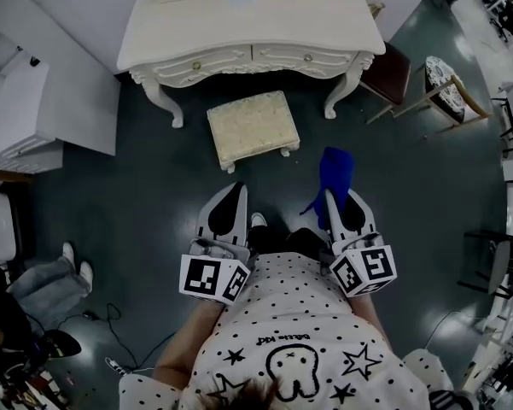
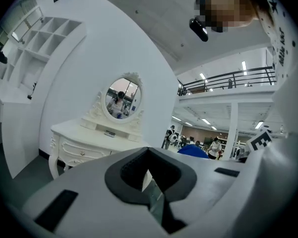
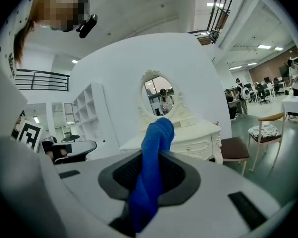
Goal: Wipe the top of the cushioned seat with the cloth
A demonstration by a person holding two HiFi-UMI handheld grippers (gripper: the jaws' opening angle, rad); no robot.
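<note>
The person stands on the dark floor (image 1: pixel 111 186) facing a white dressing table (image 1: pixel 252 24), holding both grippers out in front of a polka-dot shirt (image 1: pixel 299 331). The cushioned seat (image 1: pixel 252 126), a small cream stool with a patterned top, sits on the floor just in front of the table, between its two front legs. Its top is bare, and it lies well apart from both grippers. The right gripper (image 1: pixel 330 195) has its jaws closed on the blue cloth (image 1: pixel 335 171). In the right gripper view the cloth (image 3: pixel 156 148) is pinched between the dark pads of the right gripper (image 3: pixel 151 157) as a twisted roll, its free end rising past the jaw tips. The cloth is held in the air, to the right of the seat and nearer the person, touching nothing else. The left gripper (image 1: pixel 232 188) points toward the seat. In its own view the jaws of the left gripper (image 2: pixel 148 155) meet at the tips with nothing between them. That view also shows the oval mirror (image 2: pixel 123 97) standing on the dressing table (image 2: pixel 89 138). To the right of the table stands a chair with a brown seat (image 1: pixel 391 68), and beyond it a wooden chair with a patterned cushion (image 1: pixel 444 79). Another person's legs (image 1: pixel 55 276) show at the lower left.
</note>
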